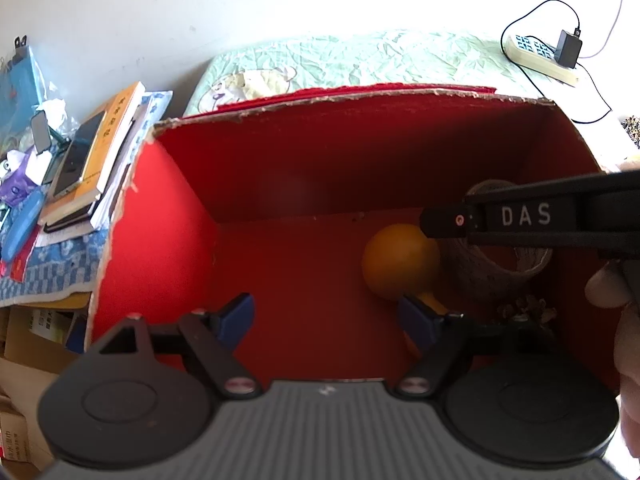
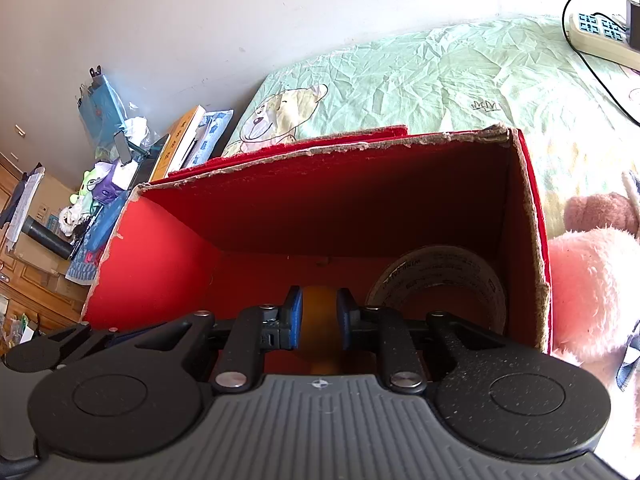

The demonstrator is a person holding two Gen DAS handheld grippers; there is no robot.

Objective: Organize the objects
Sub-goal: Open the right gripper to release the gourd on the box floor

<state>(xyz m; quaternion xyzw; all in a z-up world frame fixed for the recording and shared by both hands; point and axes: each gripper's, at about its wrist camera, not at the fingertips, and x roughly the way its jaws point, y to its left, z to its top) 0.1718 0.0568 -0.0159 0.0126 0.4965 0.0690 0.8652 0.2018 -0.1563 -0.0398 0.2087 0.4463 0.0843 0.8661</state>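
A red cardboard box [image 1: 168,216] with torn edges stands open on a bed; it also shows in the right wrist view [image 2: 152,256]. Inside lie an orange ball [image 1: 396,264] and a roll of tape [image 1: 500,268]. My right gripper [image 2: 319,316] is inside the box, shut on the orange ball [image 2: 319,312], with the tape roll [image 2: 440,280] just to its right. My left gripper [image 1: 326,320] is open and empty over the box's near edge, left of the ball. The right gripper's body [image 1: 528,216] reaches in from the right.
A green bear-print sheet [image 2: 400,80] covers the bed behind the box. A power strip [image 1: 540,56] with a charger lies at the far right. Stacked books and a phone [image 1: 88,164] sit on a cluttered table to the left. Pink plush toys [image 2: 588,276] lie right of the box.
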